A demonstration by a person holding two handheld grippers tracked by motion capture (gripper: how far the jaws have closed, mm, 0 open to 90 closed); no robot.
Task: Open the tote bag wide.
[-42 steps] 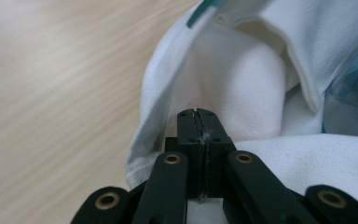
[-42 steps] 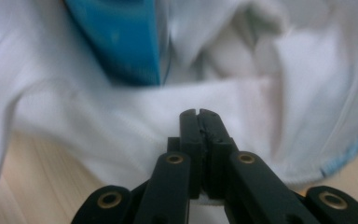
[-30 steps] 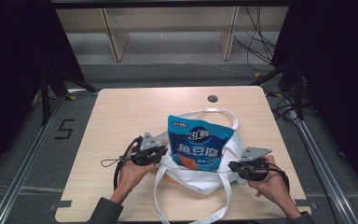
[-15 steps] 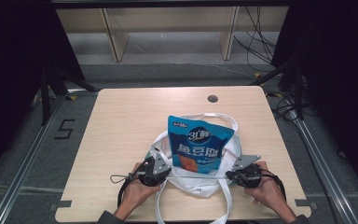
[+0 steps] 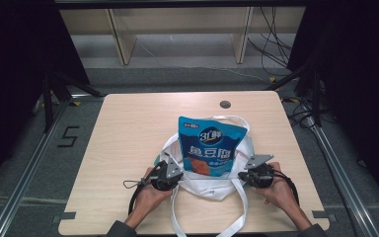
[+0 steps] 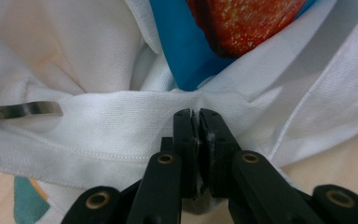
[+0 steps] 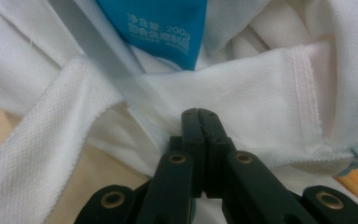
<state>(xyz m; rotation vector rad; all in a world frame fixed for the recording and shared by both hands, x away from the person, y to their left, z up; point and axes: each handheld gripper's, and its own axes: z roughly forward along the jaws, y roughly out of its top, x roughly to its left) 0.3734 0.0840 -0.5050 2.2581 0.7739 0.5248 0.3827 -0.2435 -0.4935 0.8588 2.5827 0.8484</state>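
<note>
A white cloth bag (image 5: 205,182) lies crumpled on the near half of a pale wooden worktop (image 5: 128,128), with a blue snack packet (image 5: 209,146) standing up out of its mouth, between and just beyond the two sets of fingers. The left gripper (image 5: 173,174) has its fingers (image 6: 186,135) pressed together on a fold of the bag's hem, the cloth pinched at their very tips; the blue packet, with its orange-red printed panel, rises directly ahead of them. The right gripper (image 5: 246,176) bites the opposite edge of the bag, its fingers (image 7: 193,130) likewise clamped tight on white cloth, the packet's lower corner with white lettering straight beyond the tips and a stitched seam to one side. Two long white straps (image 5: 237,217) trail from the bag back past the fingers, running between the person's forearms to the near edge of the worktop. A hand grips each tool from below, a dark cable (image 5: 133,197) looping beside the left one. A round dark hole (image 5: 225,104) sits in the worktop well beyond the packet.
</note>
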